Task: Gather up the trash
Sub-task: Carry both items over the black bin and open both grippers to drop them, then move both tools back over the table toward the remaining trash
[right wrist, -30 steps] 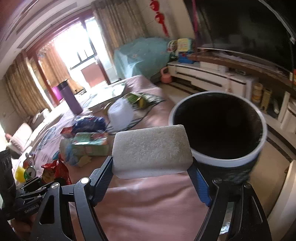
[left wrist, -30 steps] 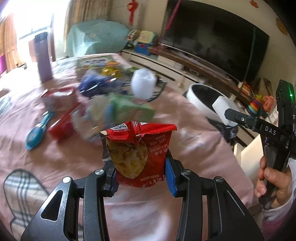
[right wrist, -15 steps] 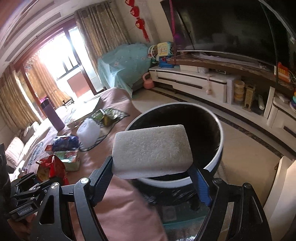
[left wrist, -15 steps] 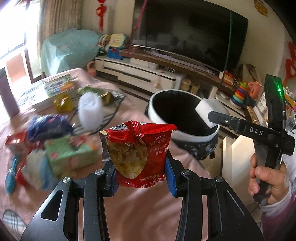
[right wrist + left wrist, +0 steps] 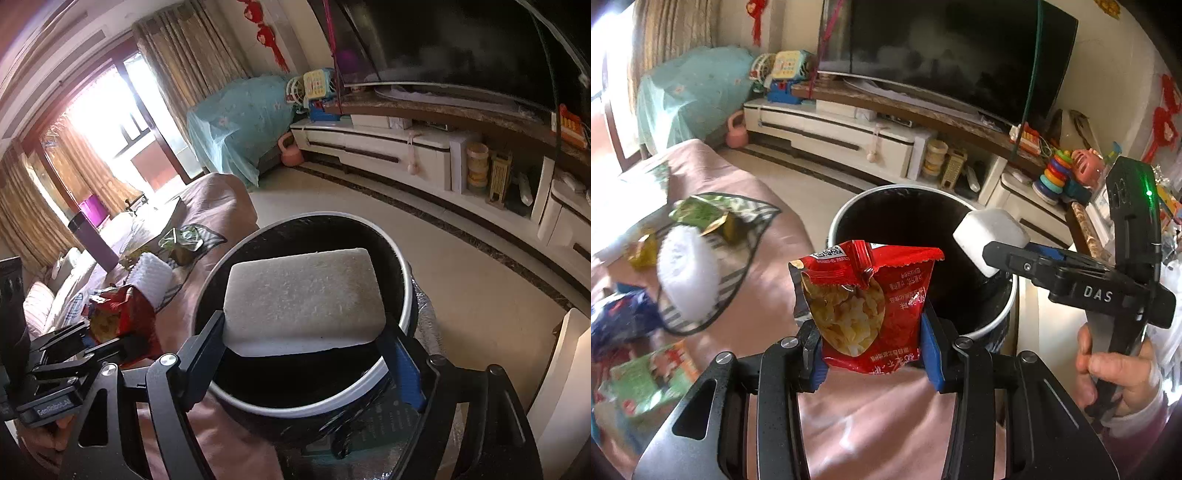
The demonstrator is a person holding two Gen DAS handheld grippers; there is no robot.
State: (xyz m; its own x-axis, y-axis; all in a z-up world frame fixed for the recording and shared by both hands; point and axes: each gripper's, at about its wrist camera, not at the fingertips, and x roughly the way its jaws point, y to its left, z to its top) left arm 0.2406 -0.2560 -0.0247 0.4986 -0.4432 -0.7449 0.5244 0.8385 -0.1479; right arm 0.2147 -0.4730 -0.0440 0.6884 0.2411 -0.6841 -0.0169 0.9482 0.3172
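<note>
My left gripper (image 5: 871,354) is shut on a red snack packet (image 5: 866,306), held upright over the table edge just in front of a black bin with a white rim (image 5: 879,189). In the right wrist view, my right gripper (image 5: 304,343) is shut on a white sponge block (image 5: 303,295), which hangs over the bin's dark opening (image 5: 317,214). The left wrist view shows that sponge (image 5: 988,230) above the bin's right side, with a person's hand (image 5: 1115,373) on the gripper handle. The red packet (image 5: 118,314) sits left of the bin.
The pink tablecloth (image 5: 871,424) carries a white foam net (image 5: 689,269), green wrappers (image 5: 701,214), a blue packet (image 5: 620,317) and a green carton (image 5: 642,380). A purple bottle (image 5: 92,240) stands further back. The TV stand (image 5: 388,147) runs along the far wall.
Both grippers have swung from over the table towards the bin. The sponge now hangs over the bin's opening, and the red packet has come up to the bin's near rim.
</note>
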